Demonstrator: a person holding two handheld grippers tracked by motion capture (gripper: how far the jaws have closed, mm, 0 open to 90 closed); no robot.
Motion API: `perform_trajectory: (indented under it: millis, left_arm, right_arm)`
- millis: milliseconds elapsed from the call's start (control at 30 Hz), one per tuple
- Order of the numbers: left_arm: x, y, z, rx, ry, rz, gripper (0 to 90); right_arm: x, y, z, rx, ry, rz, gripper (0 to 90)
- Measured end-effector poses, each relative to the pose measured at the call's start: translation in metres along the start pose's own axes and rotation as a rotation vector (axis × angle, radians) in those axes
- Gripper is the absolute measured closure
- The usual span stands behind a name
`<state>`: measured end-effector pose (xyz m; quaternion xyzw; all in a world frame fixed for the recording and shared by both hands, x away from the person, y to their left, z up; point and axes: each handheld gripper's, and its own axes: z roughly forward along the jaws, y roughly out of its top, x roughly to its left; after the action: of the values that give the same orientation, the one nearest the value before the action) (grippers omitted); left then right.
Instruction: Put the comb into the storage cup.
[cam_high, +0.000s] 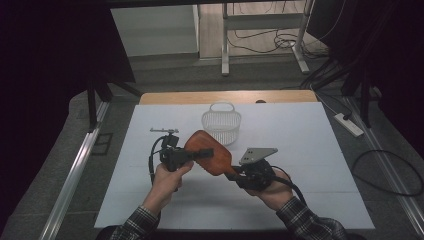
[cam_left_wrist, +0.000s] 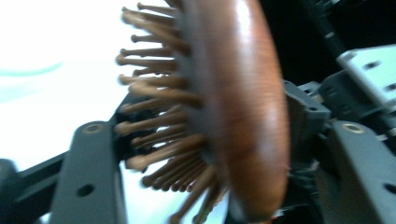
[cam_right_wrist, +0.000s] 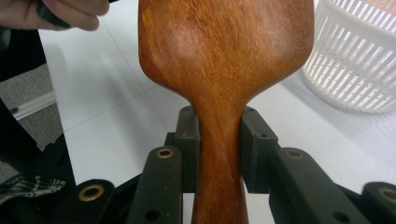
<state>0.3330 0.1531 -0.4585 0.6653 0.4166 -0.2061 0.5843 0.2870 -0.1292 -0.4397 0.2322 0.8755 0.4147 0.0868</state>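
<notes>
A white table (cam_high: 320, 200) carries a basket (cam_high: 221, 121) near its far edge. Above the middle, the right gripper (cam_right_wrist: 219, 144) clamps the brush (cam_high: 210, 152) by its handle. The left gripper (cam_high: 200, 154) pinches its head: likely a handover. Next, the right should release.

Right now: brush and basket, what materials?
Hairbrush: looks like wood, reddish-brown with visible grain and a glossy sheen, probably varnished; its pins look wooden too, though blurred. Basket: likely white moulded plastic, with thin slotted walls and a matte look.
</notes>
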Motion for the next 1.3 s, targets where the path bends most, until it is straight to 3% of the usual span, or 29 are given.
perform_trajectory:
  millis: [67,333,533,733,867,1067,1200,1300]
  left_arm:
    - [0.002,0.0,-0.001,-0.006,-0.029,-0.013,45.5]
    - [-0.001,0.0,-0.001,0.012,-0.023,0.013,53.3]
    - [-0.016,0.002,-0.001,0.018,0.02,0.11,54.8]
    - [-0.017,0.002,0.0,0.01,0.037,0.114,54.6]
    - [-0.02,0.001,-0.004,-0.012,0.087,0.142,54.5]
    - [-0.024,0.002,-0.008,-0.027,0.117,0.168,54.3]
    - [-0.024,0.002,-0.01,-0.036,0.134,0.175,54.1]
    - [-0.025,0.003,-0.012,-0.042,0.144,0.175,54.0]
  right_arm:
    - [0.0,0.0,0.002,0.01,0.007,-0.001,71.9]
    - [0.0,-0.001,0.01,0.051,-0.015,-0.029,71.7]
    - [0.001,-0.001,0.012,0.048,-0.02,-0.044,69.9]
    - [-0.001,-0.002,0.014,0.064,-0.012,-0.037,54.4]
    - [-0.001,-0.002,0.015,0.073,-0.018,-0.045,45.2]
    - [-0.006,-0.002,0.01,0.05,-0.01,-0.015,36.0]
    - [-0.008,-0.003,0.005,0.043,-0.03,-0.012,30.1]
    - [-0.01,-0.003,0.002,0.047,-0.014,0.009,26.1]
